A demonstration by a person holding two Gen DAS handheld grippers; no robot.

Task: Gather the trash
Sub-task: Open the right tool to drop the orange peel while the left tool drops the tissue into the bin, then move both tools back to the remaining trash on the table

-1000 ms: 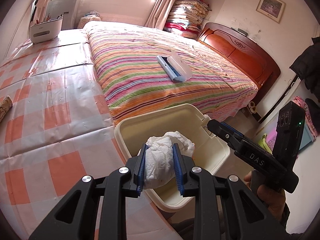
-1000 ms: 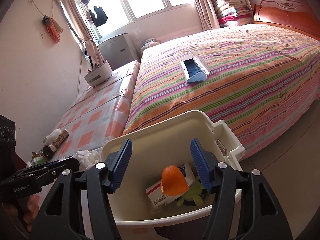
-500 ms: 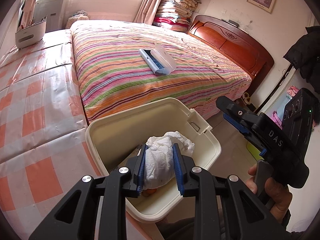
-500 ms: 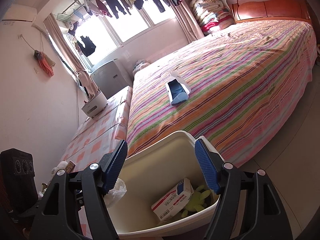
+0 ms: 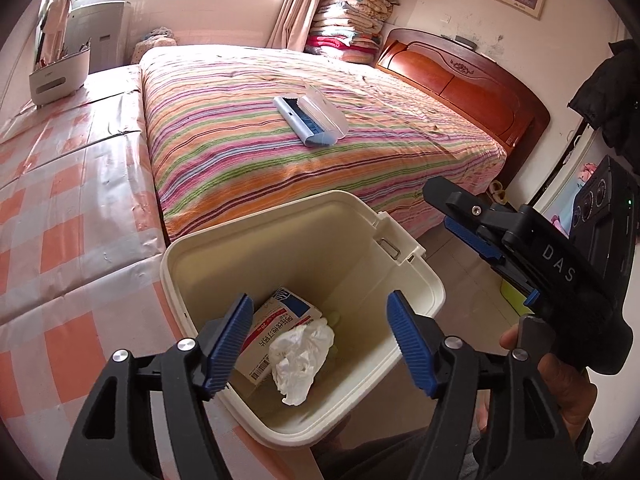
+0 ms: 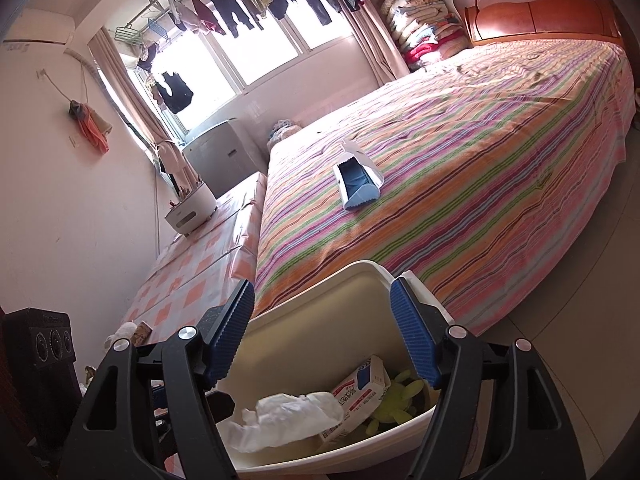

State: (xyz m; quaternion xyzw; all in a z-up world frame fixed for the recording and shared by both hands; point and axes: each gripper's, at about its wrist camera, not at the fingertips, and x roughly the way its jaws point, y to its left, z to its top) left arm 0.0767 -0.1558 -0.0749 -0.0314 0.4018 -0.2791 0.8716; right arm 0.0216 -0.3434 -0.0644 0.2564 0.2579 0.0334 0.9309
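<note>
A cream plastic bin (image 5: 404,240) stands by the checked table's edge, in front of the bed. Inside lie a crumpled white tissue (image 5: 301,356), a white and red box (image 5: 276,326) and a green toy (image 6: 400,394). My left gripper (image 5: 320,340) is open and empty, right above the bin's opening. My right gripper (image 6: 324,332) is open and empty, over the bin's near rim (image 6: 400,426); it also shows at the right of the left wrist view (image 5: 476,232). The tissue (image 6: 288,414) and box (image 6: 360,396) show in the right wrist view too.
A striped bed (image 5: 320,128) carries a blue and white open case (image 5: 310,120). The orange checked table (image 5: 60,208) holds a white organizer (image 5: 58,76) at its far end. Small items (image 6: 128,332) lie on the table's near end. A wooden headboard (image 5: 472,84) stands at the right.
My left gripper opened and let go of the tissue, which dropped into the bin. The right gripper tilted upward and stayed open.
</note>
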